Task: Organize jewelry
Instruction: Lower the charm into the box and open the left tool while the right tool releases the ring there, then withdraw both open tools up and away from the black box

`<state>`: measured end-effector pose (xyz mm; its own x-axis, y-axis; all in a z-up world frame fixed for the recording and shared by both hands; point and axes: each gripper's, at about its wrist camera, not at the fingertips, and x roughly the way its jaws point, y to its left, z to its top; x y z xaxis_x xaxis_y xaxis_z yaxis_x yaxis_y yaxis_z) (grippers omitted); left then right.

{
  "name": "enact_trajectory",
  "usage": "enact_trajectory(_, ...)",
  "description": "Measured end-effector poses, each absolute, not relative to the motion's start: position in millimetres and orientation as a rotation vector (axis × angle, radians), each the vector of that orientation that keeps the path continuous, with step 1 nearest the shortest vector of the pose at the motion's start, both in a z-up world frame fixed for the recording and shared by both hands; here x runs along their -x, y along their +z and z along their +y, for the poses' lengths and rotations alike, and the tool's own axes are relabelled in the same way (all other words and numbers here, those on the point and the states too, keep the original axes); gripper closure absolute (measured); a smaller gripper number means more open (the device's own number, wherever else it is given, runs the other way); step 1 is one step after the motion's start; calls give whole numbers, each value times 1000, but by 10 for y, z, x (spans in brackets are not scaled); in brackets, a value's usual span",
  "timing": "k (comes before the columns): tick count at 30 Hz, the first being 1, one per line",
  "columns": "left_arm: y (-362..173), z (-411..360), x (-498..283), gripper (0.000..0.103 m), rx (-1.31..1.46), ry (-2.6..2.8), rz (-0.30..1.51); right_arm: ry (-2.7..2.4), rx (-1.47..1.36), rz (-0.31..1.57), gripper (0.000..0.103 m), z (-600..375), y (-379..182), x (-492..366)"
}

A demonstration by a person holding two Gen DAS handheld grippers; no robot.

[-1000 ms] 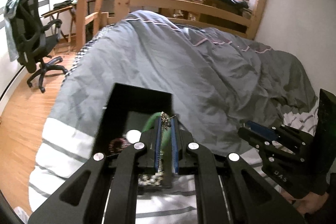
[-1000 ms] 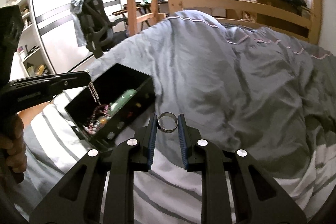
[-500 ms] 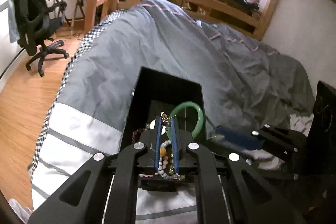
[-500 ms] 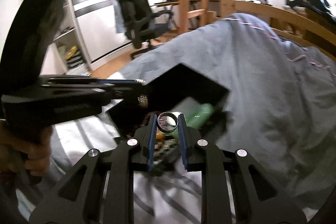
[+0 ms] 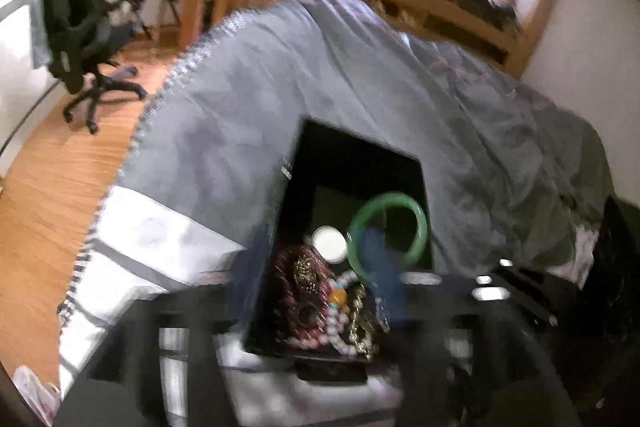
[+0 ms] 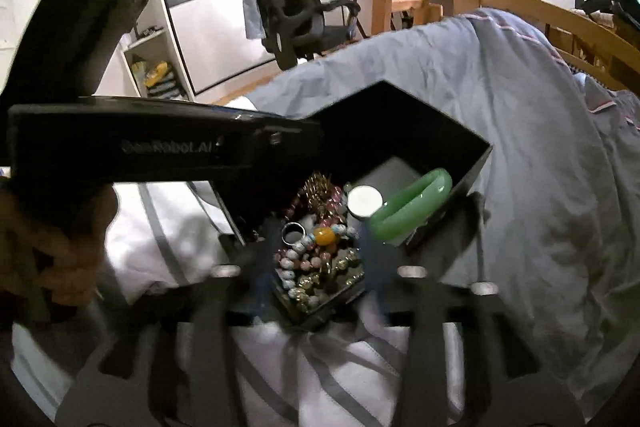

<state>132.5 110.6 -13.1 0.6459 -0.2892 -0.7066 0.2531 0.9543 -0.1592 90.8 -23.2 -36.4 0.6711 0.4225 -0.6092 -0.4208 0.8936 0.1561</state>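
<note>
Two hand-held grippers meet over the black jewelry box, which sits on the grey duvet of the bed. The right hand-held gripper is spread wide with nothing between its fingers; a silver ring lies just beyond it on the heap of beaded bracelets, left of the green bangle and the small white disc. The left hand-held gripper is blurred, so I cannot tell its opening or load. The drop-off step looks finished; next, the right gripper likely needs to lift clear without snagging the beads.
</note>
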Motion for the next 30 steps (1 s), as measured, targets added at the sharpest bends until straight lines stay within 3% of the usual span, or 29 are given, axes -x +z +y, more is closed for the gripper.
enact_trajectory(2, -51, 1183, -1278, 35, 69, -286, 773, 468, 0, 667, 25, -252, -293, -860)
enact_trajectory(3, -26, 1209, -1275, 32, 82, -277, 764, 454, 4, 658, 13, -256, -264, -845)
enact_trajectory(4, 5, 1239, -1267, 23, 98, -258, 753, 437, 7, 644, 9, -266, -227, -819)
enact_trajectory(7, 75, 1334, -1186, 11, 126, -187, 734, 409, 0, 644, 4, -317, -115, -757)
enact_trajectory(16, 272, 1226, -608, 6, 13, -137, 725, 370, -27, 704, 4, -488, 177, -391)
enact_trajectory(30, 528, 1046, 277, 6, -144, -90, 675, 311, -45, 718, 4, -697, 432, 240)
